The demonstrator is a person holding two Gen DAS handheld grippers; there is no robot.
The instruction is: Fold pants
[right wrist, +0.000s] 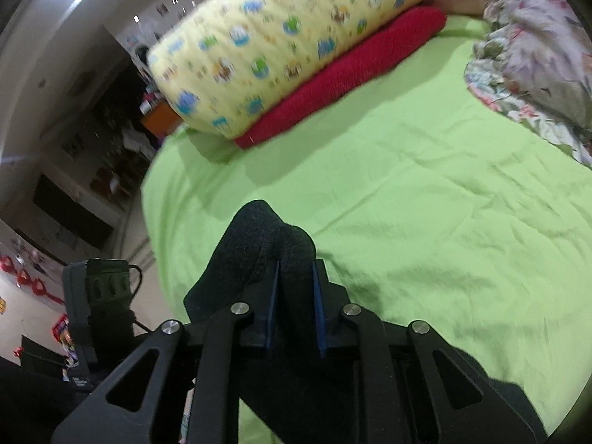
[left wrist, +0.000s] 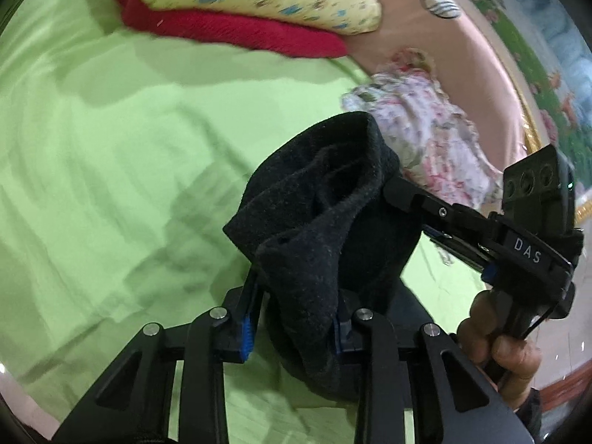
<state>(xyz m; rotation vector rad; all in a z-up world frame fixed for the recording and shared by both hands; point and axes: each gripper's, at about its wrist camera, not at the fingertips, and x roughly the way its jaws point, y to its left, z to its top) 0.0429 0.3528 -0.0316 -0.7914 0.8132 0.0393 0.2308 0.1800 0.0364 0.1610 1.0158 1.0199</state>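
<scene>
The black pants (left wrist: 318, 222) hang bunched between both grippers above the green bed sheet (left wrist: 111, 166). My left gripper (left wrist: 292, 329) is shut on a thick fold of the pants, with cloth draped over its blue pads. My right gripper (right wrist: 296, 307) is shut on another bunch of the pants (right wrist: 266, 244), which rises above its fingertips. In the left wrist view the right gripper (left wrist: 392, 185) reaches in from the right, its tips buried in the cloth. The rest of the pants hangs below, out of sight.
A yellow patterned pillow (right wrist: 288, 44) lies on a folded red blanket (right wrist: 351, 74) at the far side of the bed. A floral cloth (right wrist: 536, 66) is heaped at the right. The bed's left edge (right wrist: 148, 192) drops to a cluttered room.
</scene>
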